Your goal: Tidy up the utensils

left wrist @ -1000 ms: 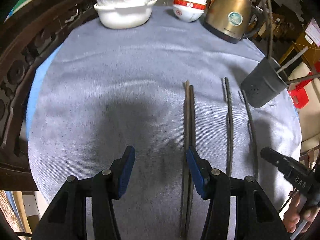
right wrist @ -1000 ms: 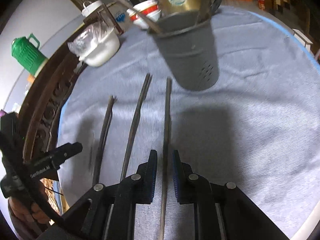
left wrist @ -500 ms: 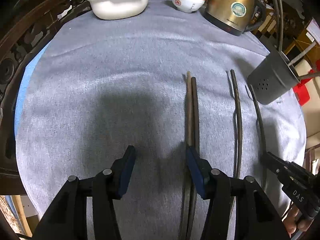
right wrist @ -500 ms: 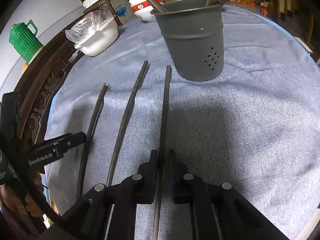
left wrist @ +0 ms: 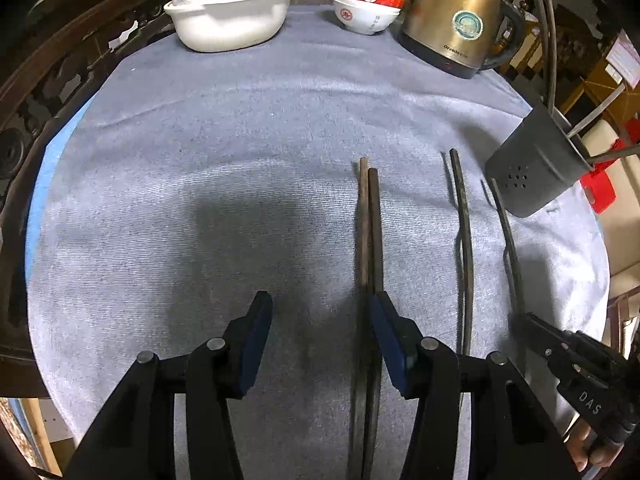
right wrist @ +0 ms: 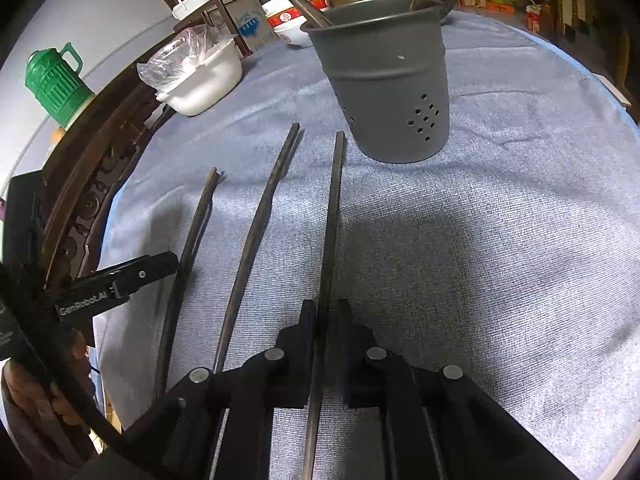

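Observation:
Several dark chopsticks lie on the grey cloth. My right gripper point(right wrist: 325, 312) is shut on the rightmost chopstick point(right wrist: 334, 208), which points at the grey utensil holder point(right wrist: 384, 88). A middle chopstick point(right wrist: 256, 232) and a left pair point(right wrist: 192, 236) lie beside it. My left gripper point(left wrist: 320, 312) is open; its right finger point(left wrist: 384, 320) sits against a pair of brown chopsticks point(left wrist: 370, 224). The left wrist view also shows another chopstick point(left wrist: 464, 232), the held chopstick point(left wrist: 506, 232), the holder point(left wrist: 536, 164) and the right gripper point(left wrist: 532, 322).
At the table's far side stand a white dish with a plastic bag point(left wrist: 228, 20), stacked red-and-white bowls point(left wrist: 366, 8) and a gold kettle point(left wrist: 456, 24). A carved wooden chair back point(right wrist: 92, 168) runs along the left edge. A green jug point(right wrist: 56, 80) stands beyond it.
My right gripper has closed from a narrow gap onto the rightmost chopstick and dropped lower toward the cloth. My left gripper has moved slightly forward and stays open beside the brown pair.

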`<action>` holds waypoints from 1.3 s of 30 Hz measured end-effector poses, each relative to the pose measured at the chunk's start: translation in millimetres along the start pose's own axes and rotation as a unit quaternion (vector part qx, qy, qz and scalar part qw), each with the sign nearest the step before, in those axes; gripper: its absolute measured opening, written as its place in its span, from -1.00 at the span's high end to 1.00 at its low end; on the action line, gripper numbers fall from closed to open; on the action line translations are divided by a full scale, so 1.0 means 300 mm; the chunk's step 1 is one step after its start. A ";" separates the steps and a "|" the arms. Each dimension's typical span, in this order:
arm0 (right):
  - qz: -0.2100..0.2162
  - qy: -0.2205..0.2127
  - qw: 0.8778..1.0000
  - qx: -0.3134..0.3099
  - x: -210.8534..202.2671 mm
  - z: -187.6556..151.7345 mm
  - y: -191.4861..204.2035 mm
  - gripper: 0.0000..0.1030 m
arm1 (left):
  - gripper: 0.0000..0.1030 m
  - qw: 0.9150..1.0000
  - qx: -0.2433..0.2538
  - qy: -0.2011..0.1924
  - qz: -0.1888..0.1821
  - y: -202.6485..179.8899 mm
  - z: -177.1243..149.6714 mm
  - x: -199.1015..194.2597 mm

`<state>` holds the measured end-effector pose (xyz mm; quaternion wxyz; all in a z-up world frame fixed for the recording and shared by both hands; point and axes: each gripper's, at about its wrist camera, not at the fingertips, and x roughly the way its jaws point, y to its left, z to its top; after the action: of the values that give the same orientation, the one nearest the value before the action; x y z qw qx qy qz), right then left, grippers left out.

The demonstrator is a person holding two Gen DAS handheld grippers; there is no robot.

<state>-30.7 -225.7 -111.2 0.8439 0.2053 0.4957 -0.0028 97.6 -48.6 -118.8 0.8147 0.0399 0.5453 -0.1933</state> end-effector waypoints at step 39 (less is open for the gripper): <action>0.005 -0.011 1.000 0.001 0.001 -0.004 -0.004 0.79 | -0.02 0.999 0.024 -0.006 0.023 -0.018 0.011 0.017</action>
<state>-31.8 -226.2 -112.4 0.8493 0.2080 0.4853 -0.0014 100.3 -56.0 -121.3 0.8208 0.0712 0.5346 -0.1881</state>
